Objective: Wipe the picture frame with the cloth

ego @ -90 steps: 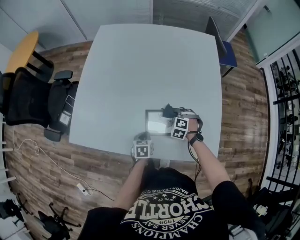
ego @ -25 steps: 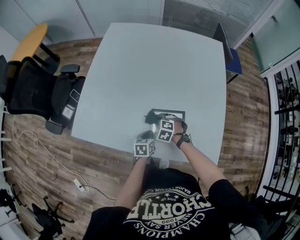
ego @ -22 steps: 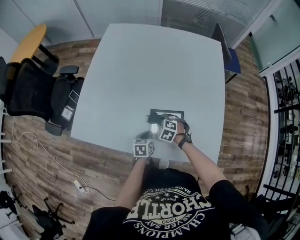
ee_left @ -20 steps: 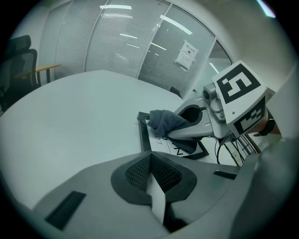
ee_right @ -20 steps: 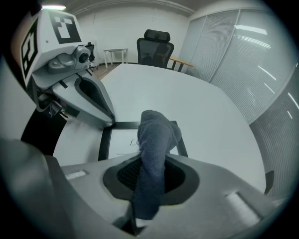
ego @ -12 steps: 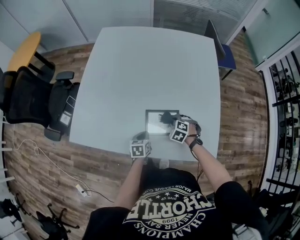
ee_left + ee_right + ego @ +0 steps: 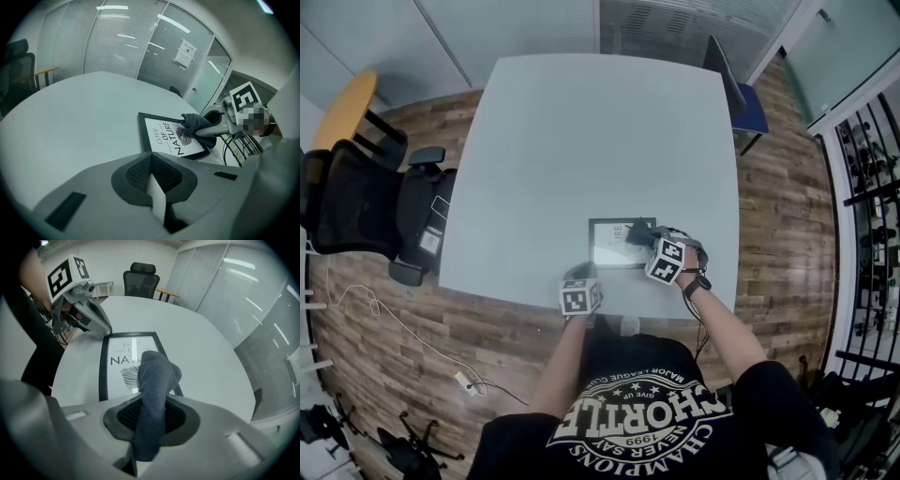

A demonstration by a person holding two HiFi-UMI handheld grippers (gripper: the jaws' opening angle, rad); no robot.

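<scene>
Your right gripper (image 7: pixel 149 420) held the dark cloth (image 7: pixel 157 373) clamped in its jaws, and the cloth's free end lay on the picture frame (image 7: pixel 104 363), flat on the table (image 7: pixel 201 341) near your edge. Your left gripper (image 7: pixel 153 185) was closed on nothing (only its own view showed this), by the frame's corner; whether it touched was hard to see.

Even, cool overhead light from ceiling strips (image 7: pixel 174 23), w/ reflections on glass wall (image 7: pixel 117 47). Glare on picture frame (image 7: pixel 611 251). Strong fisheye, dark vignette in gripper views; close foreground soft.
</scene>
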